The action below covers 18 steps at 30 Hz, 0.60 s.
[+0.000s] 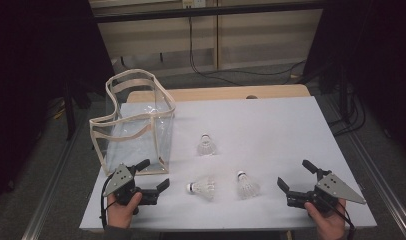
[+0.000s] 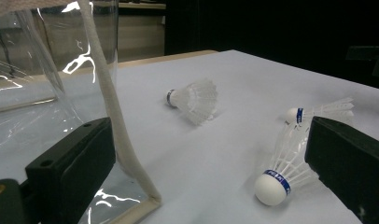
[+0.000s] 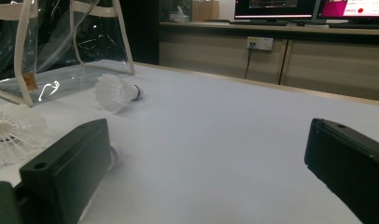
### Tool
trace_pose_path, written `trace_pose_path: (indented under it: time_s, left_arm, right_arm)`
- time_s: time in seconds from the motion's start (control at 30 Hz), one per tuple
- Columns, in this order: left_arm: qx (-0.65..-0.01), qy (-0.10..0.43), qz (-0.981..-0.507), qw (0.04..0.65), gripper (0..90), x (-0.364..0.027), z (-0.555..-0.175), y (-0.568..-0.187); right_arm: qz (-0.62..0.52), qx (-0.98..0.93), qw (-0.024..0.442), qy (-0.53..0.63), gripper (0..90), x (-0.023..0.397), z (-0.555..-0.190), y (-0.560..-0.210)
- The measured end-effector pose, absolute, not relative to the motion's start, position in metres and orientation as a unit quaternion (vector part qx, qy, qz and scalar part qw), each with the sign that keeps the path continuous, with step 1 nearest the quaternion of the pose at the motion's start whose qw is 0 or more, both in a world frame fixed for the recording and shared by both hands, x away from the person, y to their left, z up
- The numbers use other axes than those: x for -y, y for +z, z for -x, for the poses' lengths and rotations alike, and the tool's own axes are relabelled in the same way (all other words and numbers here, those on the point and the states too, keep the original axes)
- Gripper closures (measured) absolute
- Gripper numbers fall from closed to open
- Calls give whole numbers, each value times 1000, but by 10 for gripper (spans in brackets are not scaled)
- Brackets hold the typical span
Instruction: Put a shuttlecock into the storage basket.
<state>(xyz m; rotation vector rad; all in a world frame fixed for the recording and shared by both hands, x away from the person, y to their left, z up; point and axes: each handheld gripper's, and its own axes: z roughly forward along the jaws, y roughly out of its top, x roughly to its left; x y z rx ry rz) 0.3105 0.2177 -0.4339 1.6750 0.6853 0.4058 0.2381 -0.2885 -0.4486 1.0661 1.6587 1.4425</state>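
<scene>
A clear plastic bag [image 1: 136,122] with cream trim stands upright at the left rear part of a white table [image 1: 271,125], and everything else is easiest placed from it. Three white shuttlecocks lie on the table to the bag's right: the far shuttlecock [image 1: 206,145] rests just off the bag's front right corner, the near-left shuttlecock [image 1: 202,187] lies on its side closer to the person with its cork pointing toward the bag's side of the table, and the near-right shuttlecock [image 1: 246,184] sits just beside that one, farther from the bag. The left gripper [image 1: 155,176] is held right in front of the bag, near its front edge, with its jaws spread apart and nothing between them; in the left gripper view the bag's cream corner strip rises just beside one jaw (whether it touches the jaw I cannot tell), and the near-left shuttlecock [image 2: 283,172] lies close to the other jaw without being pinched. The right gripper [image 1: 296,176] hovers well apart from the bag, beyond the near-right shuttlecock, low over the table's near edge, jaws likewise wide and empty. In the right gripper view the far shuttlecock [image 3: 115,92] lies in front of the bag [image 3: 47,42].
</scene>
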Motion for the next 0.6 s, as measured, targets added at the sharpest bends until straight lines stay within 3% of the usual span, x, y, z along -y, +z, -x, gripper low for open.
trace_pose_path:
  time_s: [0.6]
  left_arm:
    - [-280, 160, -735, 596, 18, -210, -311, -432]
  right_arm:
    - [-409, -636, 348, 554, 3, 290, -238, -447]
